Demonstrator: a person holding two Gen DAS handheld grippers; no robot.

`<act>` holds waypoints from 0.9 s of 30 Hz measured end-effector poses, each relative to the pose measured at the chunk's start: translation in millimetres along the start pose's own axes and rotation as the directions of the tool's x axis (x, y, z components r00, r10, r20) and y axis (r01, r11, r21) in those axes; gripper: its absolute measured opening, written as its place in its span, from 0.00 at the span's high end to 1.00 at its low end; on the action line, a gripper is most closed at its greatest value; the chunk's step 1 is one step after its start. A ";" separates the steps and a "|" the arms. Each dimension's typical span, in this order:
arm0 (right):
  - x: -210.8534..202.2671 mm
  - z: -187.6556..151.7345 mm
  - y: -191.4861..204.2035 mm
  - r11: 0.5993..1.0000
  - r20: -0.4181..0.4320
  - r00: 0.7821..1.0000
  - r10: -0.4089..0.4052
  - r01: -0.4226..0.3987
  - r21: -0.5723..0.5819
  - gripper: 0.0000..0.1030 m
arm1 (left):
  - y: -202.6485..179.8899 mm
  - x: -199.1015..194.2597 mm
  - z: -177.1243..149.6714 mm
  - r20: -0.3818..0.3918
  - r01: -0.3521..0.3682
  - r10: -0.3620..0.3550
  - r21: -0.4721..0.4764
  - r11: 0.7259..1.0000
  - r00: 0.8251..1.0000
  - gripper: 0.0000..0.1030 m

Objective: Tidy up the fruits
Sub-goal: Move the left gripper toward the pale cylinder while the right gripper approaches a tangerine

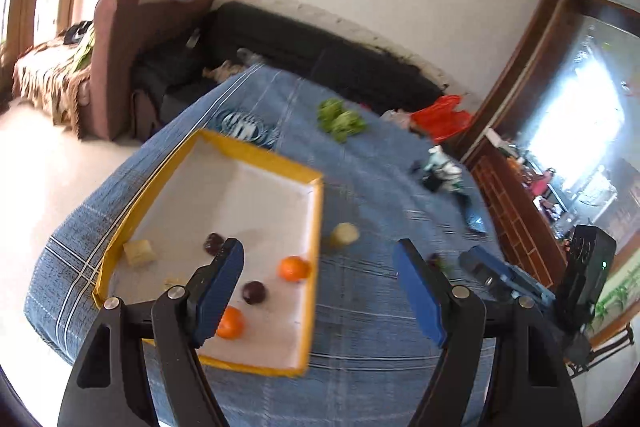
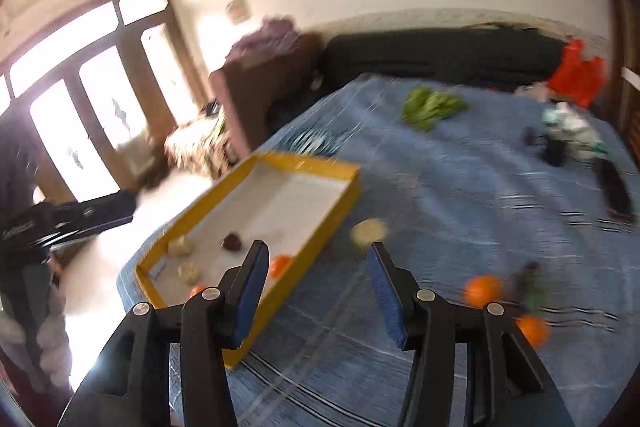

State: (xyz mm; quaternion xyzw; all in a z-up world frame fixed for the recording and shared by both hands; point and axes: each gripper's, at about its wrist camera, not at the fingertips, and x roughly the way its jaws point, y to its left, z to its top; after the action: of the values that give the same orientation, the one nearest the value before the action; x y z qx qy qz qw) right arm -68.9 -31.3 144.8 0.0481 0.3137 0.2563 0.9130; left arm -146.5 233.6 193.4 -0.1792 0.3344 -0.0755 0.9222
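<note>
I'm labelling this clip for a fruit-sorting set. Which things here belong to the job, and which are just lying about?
Job:
yellow tray
oranges in the tray
dark fruits in the tray
pale fruit beside the tray
oranges on the cloth

Lying about:
leafy greens
red bag
blue cloth

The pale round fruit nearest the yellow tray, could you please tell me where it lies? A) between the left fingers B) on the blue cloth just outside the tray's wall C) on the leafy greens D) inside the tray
B: the pale round fruit rests on the blue cloth, just beyond the yellow tray.
</note>
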 end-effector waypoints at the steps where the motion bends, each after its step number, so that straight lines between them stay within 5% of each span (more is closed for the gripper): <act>1: -20.8 3.0 -9.4 1.000 0.033 0.999 -0.027 0.026 0.012 0.46 | -7.8 -6.8 0.8 0.002 0.017 -0.017 0.005 1.000 1.000 0.26; 8: -144.7 37.8 -50.2 0.982 0.232 0.955 -0.187 0.173 0.080 0.42 | -58.3 -52.1 19.5 0.008 0.159 -0.159 0.029 0.987 0.987 0.26; 13: -214.7 71.3 -60.4 0.970 0.345 0.907 -0.242 0.215 0.115 0.32 | -79.4 -97.0 47.3 0.139 0.195 -0.195 0.010 0.981 0.971 0.26; 16: -233.0 82.7 -65.3 0.965 0.359 0.897 -0.258 0.224 0.136 0.29 | -86.4 -116.7 59.6 0.221 0.199 -0.200 0.026 0.980 0.955 0.26; 20: -213.8 65.5 -78.1 0.961 0.317 0.910 -0.268 0.227 0.161 0.24 | -91.5 -101.9 56.3 0.221 0.153 -0.168 0.081 0.985 0.961 0.17; 24: -159.7 32.3 -104.6 0.951 0.187 0.944 -0.273 0.235 0.200 0.24 | -82.2 -33.2 40.9 0.074 0.131 -0.138 0.087 0.988 0.988 0.17; 27: -115.1 3.9 -123.9 0.952 0.082 0.971 -0.225 0.201 0.231 0.24 | -67.7 17.2 30.7 -0.027 0.155 -0.153 0.047 0.987 0.988 0.17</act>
State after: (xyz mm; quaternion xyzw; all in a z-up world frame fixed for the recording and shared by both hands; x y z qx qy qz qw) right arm -89.6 -195.5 180.2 0.1288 0.2942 0.1169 0.9398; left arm -115.0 175.1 230.9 -0.1810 0.3284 -0.1567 0.9137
